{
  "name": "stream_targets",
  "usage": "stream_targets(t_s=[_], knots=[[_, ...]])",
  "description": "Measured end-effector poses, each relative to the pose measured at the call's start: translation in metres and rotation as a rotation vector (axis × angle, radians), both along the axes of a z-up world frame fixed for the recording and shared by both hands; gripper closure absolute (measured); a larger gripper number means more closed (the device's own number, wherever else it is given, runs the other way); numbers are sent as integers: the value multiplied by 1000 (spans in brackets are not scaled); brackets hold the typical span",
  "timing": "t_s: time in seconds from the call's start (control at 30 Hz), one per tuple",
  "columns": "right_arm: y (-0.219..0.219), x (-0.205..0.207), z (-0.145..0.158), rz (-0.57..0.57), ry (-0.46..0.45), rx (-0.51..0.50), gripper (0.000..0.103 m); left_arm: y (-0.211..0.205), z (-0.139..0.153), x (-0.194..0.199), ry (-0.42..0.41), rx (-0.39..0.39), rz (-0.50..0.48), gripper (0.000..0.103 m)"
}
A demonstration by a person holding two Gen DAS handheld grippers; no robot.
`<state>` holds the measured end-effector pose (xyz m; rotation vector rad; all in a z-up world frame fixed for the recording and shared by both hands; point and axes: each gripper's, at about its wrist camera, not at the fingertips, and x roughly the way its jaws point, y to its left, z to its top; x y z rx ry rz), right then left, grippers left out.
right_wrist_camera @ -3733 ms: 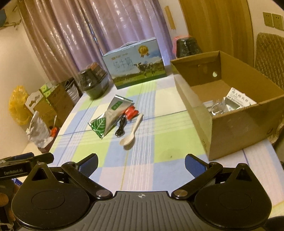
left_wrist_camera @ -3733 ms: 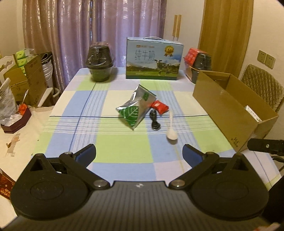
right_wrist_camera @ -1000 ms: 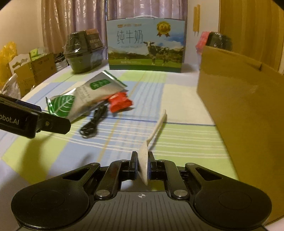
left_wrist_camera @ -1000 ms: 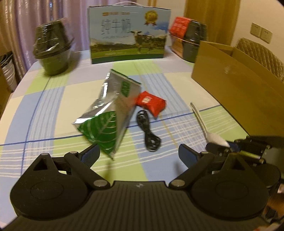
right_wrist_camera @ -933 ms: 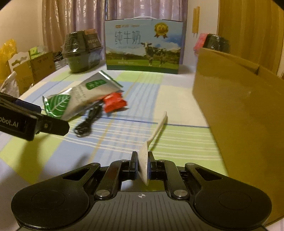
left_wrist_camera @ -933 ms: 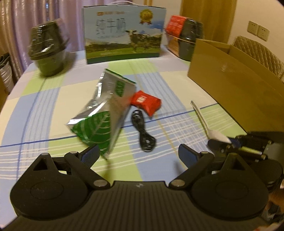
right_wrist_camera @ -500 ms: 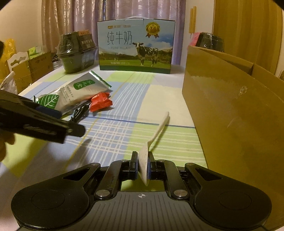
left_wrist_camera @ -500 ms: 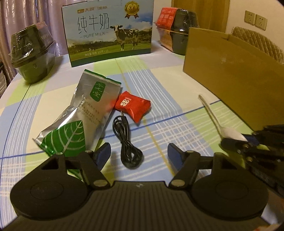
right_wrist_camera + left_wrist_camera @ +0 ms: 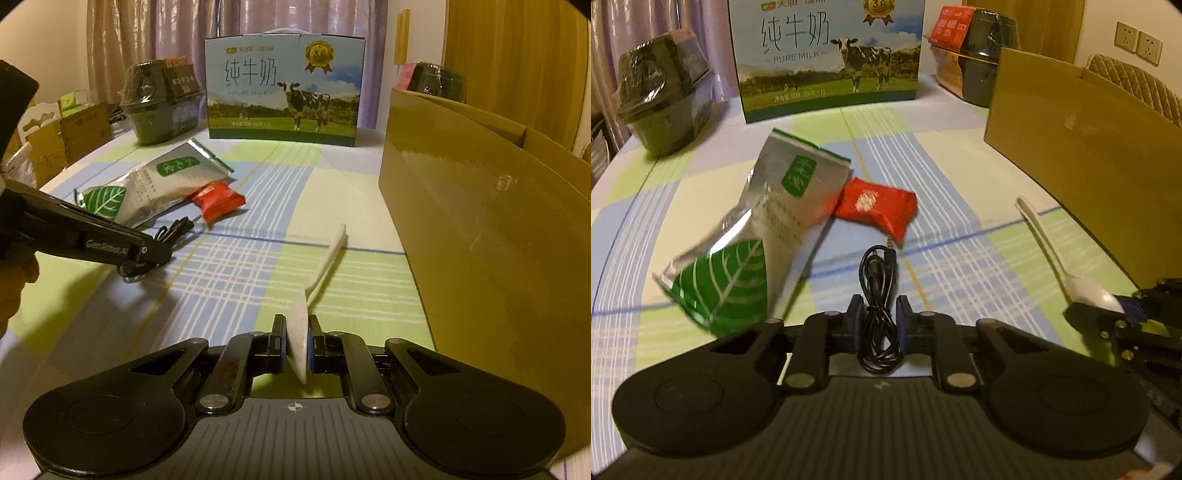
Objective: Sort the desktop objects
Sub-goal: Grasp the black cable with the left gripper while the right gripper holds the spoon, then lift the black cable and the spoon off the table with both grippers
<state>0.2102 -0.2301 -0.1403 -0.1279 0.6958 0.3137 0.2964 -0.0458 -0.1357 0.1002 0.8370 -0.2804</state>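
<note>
Left gripper point(image 9: 880, 320) clamped on coiled black audio cable point(image 9: 878, 295) mid-table point(image 9: 960, 155). Right gripper point(image 9: 296, 341) clamped on white plastic spoon point(image 9: 314, 280) bowl, handle angled toward cardboard box point(image 9: 480, 221) at table's right edge. Silver-green foil pouch point(image 9: 757, 236) and red snack packet point(image 9: 877, 205) touch, mid-table.

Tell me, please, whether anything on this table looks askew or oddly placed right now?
Nothing looks spilled or damaged. One small oddity: the silver tea pouch lies skewed, its top corner overlapping the red candy packet. The right tool grips the white spoon by its bowl, turned on edge.
</note>
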Motion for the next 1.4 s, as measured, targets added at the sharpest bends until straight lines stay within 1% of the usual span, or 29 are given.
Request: stream_targets(t_s=[0.13,0.23,0.33,0.43,0.5,0.53,0.57,0.63,0.8,0.9,0.93,0.97,1.1,1.27,1.3,1.33,1.4], knots=[[3,-23,7,34,5,-16,97,-3,6,-30,28,8,-24,89],[7,-45,12,54,-1,-48,97,0,12,-59,49,-21,-12,90],[9,-66,12,73,7,-68,97,1,18,-90,40,-24,-3,92],[10,-82,12,103,12,-62,96,4,17,-111,46,-33,13,95],[6,-87,12,84,31,-25,92,7,16,-120,42,-35,24,95],[3,-89,13,65,35,-2,82,7,16,-124,36,-32,25,95],[1,-90,15,48,30,9,61,7,16,-126,30,-29,25,95],[-3,-90,17,10,17,35,40,7,16,-128,22,-21,25,94],[-5,-80,15,-16,29,55,39,8,15,-125,14,-36,33,91],[-7,-74,10,-33,38,66,39,9,15,-122,7,-46,43,79],[-7,-73,9,-35,41,68,39,9,14,-121,10,-54,47,73],[-10,-74,8,-37,42,72,39,9,14,-120,15,-57,49,69],[-11,-74,6,-41,40,85,39,5,8,-115,34,-47,38,69],[-15,-74,5,-51,29,96,39,-4,6,-112,24,-5,13,71],[-15,-74,6,-51,27,98,39,-6,6,-112,23,8,8,73],[-16,-73,6,-50,23,102,39,-7,6,-112,22,16,0,84],[-15,-73,6,-45,17,104,39,-7,7,-112,29,10,-12,86]])
